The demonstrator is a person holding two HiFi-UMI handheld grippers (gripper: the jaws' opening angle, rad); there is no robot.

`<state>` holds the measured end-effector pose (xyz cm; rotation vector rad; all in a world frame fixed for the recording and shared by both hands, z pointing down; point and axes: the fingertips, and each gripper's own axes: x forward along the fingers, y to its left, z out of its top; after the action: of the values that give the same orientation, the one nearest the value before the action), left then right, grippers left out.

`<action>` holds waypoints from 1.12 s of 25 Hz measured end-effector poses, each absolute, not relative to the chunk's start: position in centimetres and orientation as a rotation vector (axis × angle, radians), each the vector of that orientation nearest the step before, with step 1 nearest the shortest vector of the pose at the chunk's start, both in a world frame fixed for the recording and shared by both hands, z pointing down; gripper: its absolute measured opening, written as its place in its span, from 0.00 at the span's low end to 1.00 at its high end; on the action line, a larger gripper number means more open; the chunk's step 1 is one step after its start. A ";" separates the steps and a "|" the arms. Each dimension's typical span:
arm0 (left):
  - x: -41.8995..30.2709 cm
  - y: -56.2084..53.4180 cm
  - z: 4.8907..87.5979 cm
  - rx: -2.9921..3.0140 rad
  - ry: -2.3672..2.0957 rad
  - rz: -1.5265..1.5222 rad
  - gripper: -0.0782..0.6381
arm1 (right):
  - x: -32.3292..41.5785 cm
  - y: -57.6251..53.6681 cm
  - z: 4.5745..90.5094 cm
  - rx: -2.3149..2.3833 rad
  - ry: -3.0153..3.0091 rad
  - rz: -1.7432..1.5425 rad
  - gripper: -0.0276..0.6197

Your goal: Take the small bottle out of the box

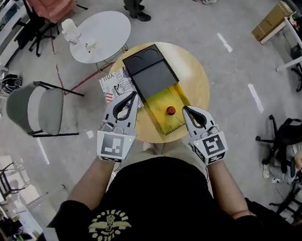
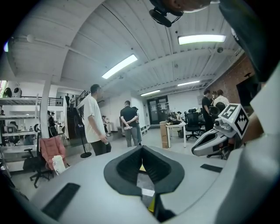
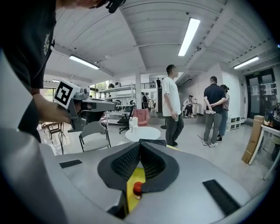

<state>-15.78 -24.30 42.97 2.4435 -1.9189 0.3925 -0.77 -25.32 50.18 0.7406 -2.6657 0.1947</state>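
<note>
On the round wooden table lies a box whose black lid is slid back, baring its yellow tray. A small bottle with a red cap stands in the tray's near end. It also shows low in the right gripper view, where the bottle sits below and just beyond the pads. My right gripper is shut and empty, its tips just right of the bottle and apart from it. My left gripper is shut on nothing at the tray's left edge. Both grippers show their pads meeting.
A white round side table with a white container stands at the back left. A grey chair is to the left, and printed papers lie by the table's left rim. People stand beyond the table. A cardboard carton is far right.
</note>
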 end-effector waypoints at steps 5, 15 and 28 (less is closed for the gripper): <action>-15.1 -24.6 44.8 2.456 -1.887 0.466 0.13 | -0.9 -25.3 54.0 0.715 -2.624 0.250 0.09; -14.1 -25.8 46.3 2.513 -1.858 0.438 0.13 | -2.1 -25.9 61.7 0.624 -2.541 0.360 0.23; -15.0 -26.6 49.4 2.440 -1.845 0.498 0.13 | -3.5 -26.2 68.6 0.514 -2.454 0.359 0.34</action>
<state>-14.95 -26.59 49.37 2.4400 -1.8451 0.4978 -3.54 -26.20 68.63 0.5135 -2.4544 0.3588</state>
